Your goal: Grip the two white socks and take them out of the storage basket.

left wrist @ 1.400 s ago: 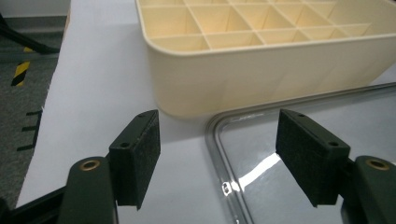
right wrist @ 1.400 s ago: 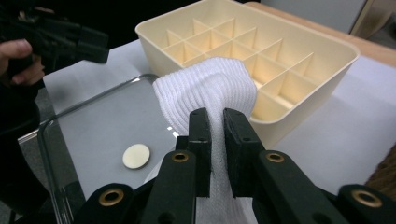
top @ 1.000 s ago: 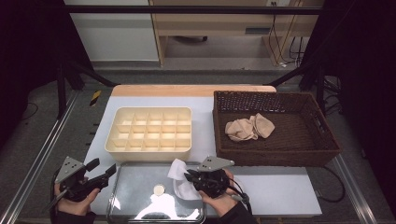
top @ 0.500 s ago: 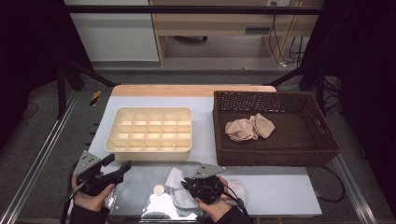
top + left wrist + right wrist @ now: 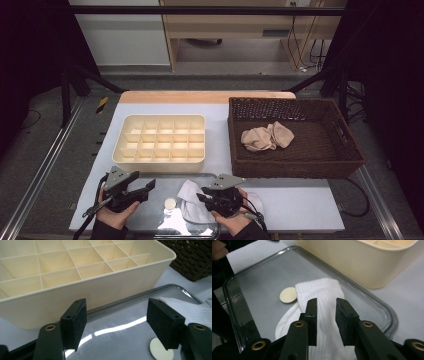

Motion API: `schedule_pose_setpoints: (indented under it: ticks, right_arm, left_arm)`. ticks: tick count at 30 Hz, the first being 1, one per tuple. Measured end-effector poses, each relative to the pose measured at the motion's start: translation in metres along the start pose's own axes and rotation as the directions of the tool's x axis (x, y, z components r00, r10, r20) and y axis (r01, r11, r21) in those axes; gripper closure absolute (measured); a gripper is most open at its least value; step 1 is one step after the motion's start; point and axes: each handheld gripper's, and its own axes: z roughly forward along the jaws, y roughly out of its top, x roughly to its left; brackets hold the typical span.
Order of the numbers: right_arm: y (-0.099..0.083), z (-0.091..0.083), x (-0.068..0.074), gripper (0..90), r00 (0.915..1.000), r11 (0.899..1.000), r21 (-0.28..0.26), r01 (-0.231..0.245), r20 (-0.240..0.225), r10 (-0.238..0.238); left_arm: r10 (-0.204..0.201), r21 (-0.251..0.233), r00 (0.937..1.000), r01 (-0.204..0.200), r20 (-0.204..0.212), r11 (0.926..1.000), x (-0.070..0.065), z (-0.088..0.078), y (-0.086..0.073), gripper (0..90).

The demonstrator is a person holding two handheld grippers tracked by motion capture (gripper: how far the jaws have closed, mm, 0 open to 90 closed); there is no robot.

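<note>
White sock (image 5: 322, 305) is what I have in hand: it lies crumpled on the clear tray (image 5: 150, 225) at the near edge of the desk (image 5: 300, 210), its ribbed cuff just beside a small pale disc (image 5: 170, 203) that also rests on the tray.

Going from left to right as I see it from the high view, my left hand-held gripper (image 5: 142, 189) hovers over the tray's left end, angled toward the sock. Along its own view the jaws stand wide apart with nothing between them, only the shiny tray floor, with the wall of the cream divider box (image 5: 105, 287) just past the tray's far rim.

Next comes the disc, then the sock, and over the sock sits my right hand-held gripper (image 5: 326, 320). Its jaws have just been opening; a narrow gap shows between the pads, and the sock's fabric lies under and between them. I cannot tell whether the pads touch the cloth, but they are not pinching it.

Farther right and farther back, well apart from the tray, the dark wicker basket (image 5: 350, 160) holds a bundle of beige socks (image 5: 267, 137).
</note>
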Motion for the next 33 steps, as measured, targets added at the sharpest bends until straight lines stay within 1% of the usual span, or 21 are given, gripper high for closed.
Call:
schedule_pose_setpoints:
  ticks: [2, 3, 6, 8, 11, 13, 14, 15, 16, 17, 18, 19, 21, 22, 25, 26, 27, 28, 29, 33]
  right_arm:
    - [0.000, -0.001, 0.000, 71.6, 1.0000, 1.000, -0.003, 0.003, 0.003, -0.002]
    - [0.001, -0.002, 0.000, 71.5, 1.0000, 1.000, -0.004, 0.006, 0.007, -0.006]
    - [0.000, -0.001, 0.001, 71.1, 0.9999, 1.000, 0.009, 0.013, 0.009, -0.013]
    - [0.000, 0.000, 0.001, 71.2, 0.9997, 1.000, 0.009, 0.021, 0.010, -0.021]
    - [0.000, 0.001, 0.002, 72.0, 0.9997, 1.000, 0.012, 0.022, 0.014, -0.022]
    - [0.000, 0.003, 0.001, 72.2, 0.9998, 1.000, 0.018, 0.018, 0.010, -0.019]
    - [0.000, 0.004, 0.001, 72.6, 1.0000, 1.000, 0.029, 0.008, 0.002, -0.009]
    - [0.000, 0.004, 0.001, 72.6, 1.0000, 1.000, 0.029, 0.008, 0.002, -0.009]
    - [0.000, 0.005, 0.000, 73.3, 1.0000, 0.999, 0.037, -0.002, -0.005, 0.002]
    - [-0.002, 0.007, 0.000, 74.3, 1.0000, 0.999, 0.046, -0.003, -0.001, 0.003]
    - [-0.002, 0.007, 0.000, 74.3, 1.0000, 0.999, 0.046, -0.003, -0.001, 0.003]
    - [-0.003, 0.009, 0.000, 76.4, 1.0000, 0.999, 0.054, -0.001, 0.010, 0.000]
    - [-0.003, 0.011, -0.001, 77.8, 1.0000, 0.998, 0.062, -0.006, 0.007, 0.006]
    - [-0.003, 0.011, -0.001, 77.8, 1.0000, 0.998, 0.062, -0.006, 0.007, 0.006]
    - [-0.004, 0.012, -0.002, 80.1, 0.9998, 0.998, 0.067, -0.018, 0.001, 0.017]
    - [-0.005, 0.013, -0.002, 79.6, 0.9998, 0.997, 0.071, -0.017, 0.003, 0.017]
    - [-0.006, 0.015, -0.002, 77.4, 0.9998, 0.997, 0.073, -0.019, 0.005, 0.018]
    - [-0.006, 0.016, -0.002, 77.4, 0.9999, 0.997, 0.076, -0.016, 0.008, 0.015]
    - [-0.006, 0.017, -0.002, 77.3, 0.9999, 0.997, 0.075, -0.015, 0.007, 0.015]
    - [-0.007, 0.020, -0.002, 79.8, 0.9999, 0.996, 0.090, -0.016, 0.006, 0.016]
  left_arm:
    - [0.006, 0.009, 1.0000, -0.006, 0.006, 0.9999, -0.002, 0.002, -0.001, 32.9]
    - [0.012, 0.018, 0.9998, -0.013, 0.013, 0.9998, -0.004, 0.003, -0.003, 33.7]
    - [0.013, 0.036, 0.9991, -0.015, 0.041, 0.9992, -0.011, 0.006, -0.006, 36.2]
    - [0.018, 0.045, 0.9985, -0.020, 0.052, 0.9988, -0.014, 0.007, -0.008, 37.1]
    - [0.012, 0.044, 0.9979, -0.015, 0.064, 0.9989, -0.018, 0.008, -0.009, 38.8]
    - [0.017, 0.049, 0.9968, -0.021, 0.078, 0.9986, -0.021, 0.009, -0.011, 39.4]
    - [0.018, 0.055, 0.9955, -0.023, 0.093, 0.9982, -0.024, 0.010, -0.012, 39.9]
    - [0.018, 0.055, 0.9955, -0.023, 0.093, 0.9982, -0.024, 0.010, -0.012, 40.2]
    - [0.020, 0.058, 0.9950, -0.026, 0.098, 0.9980, -0.026, 0.010, -0.013, 40.2]
    - [0.021, 0.065, 0.9938, -0.029, 0.109, 0.9974, -0.029, 0.011, -0.015, 41.2]
    - [0.021, 0.065, 0.9938, -0.029, 0.109, 0.9974, -0.029, 0.011, -0.015, 41.2]
    - [0.032, 0.069, 0.9925, -0.040, 0.118, 0.9968, -0.033, 0.012, -0.017, 41.3]
    - [0.036, 0.076, 0.9907, -0.046, 0.131, 0.9961, -0.038, 0.013, -0.018, 41.5]
    - [0.036, 0.076, 0.9907, -0.046, 0.131, 0.9961, -0.038, 0.013, -0.018, 41.8]
    - [0.043, 0.089, 0.9881, -0.057, 0.148, 0.9945, -0.045, 0.015, -0.020, 42.2]
    - [0.043, 0.090, 0.9877, -0.057, 0.150, 0.9942, -0.047, 0.016, -0.020, 42.4]
    - [0.051, 0.099, 0.9865, -0.067, 0.156, 0.9928, -0.051, 0.018, -0.021, 42.7]
    - [0.054, 0.101, 0.9860, -0.071, 0.157, 0.9924, -0.054, 0.019, -0.021, 42.9]
    - [0.054, 0.101, 0.9860, -0.071, 0.157, 0.9924, -0.054, 0.019, -0.021, 43.4]
    - [0.063, 0.129, 0.9833, -0.086, 0.171, 0.9879, -0.061, 0.026, -0.025, 44.3]
